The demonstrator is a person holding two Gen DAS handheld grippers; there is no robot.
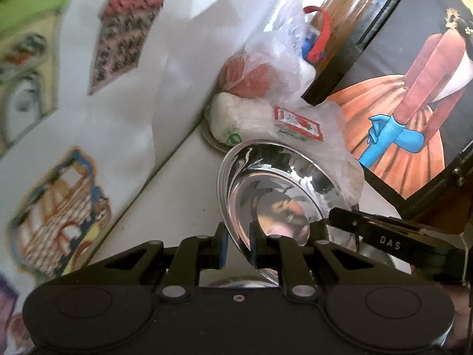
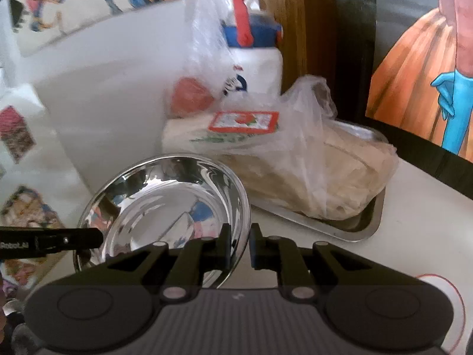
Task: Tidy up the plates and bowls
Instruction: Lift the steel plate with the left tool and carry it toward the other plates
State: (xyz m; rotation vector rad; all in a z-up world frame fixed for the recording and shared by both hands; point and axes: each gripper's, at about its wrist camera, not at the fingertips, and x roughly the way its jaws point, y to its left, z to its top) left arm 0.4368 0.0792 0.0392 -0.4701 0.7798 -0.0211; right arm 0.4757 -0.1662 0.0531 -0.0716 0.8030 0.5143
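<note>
A shiny steel bowl [image 1: 275, 189] is held tilted above the white counter. My left gripper [image 1: 239, 247] is shut on its near rim, one finger inside and one outside. My right gripper [image 2: 240, 247] is shut on the bowl's [image 2: 165, 204] opposite rim. The right gripper's fingers [image 1: 381, 236] reach in from the right in the left wrist view. The left gripper's fingers [image 2: 50, 241] reach in from the left in the right wrist view. Another steel rim [image 1: 375, 254] shows beneath the bowl.
A steel tray [image 2: 363, 224] with a plastic bag of flatbread [image 2: 310, 171] stands behind the bowl. A white canister with a blue lid [image 2: 251, 59], a bagged red item [image 2: 192, 94], a framed painting [image 2: 419, 68] and a stickered white wall [image 1: 88, 88] surround it.
</note>
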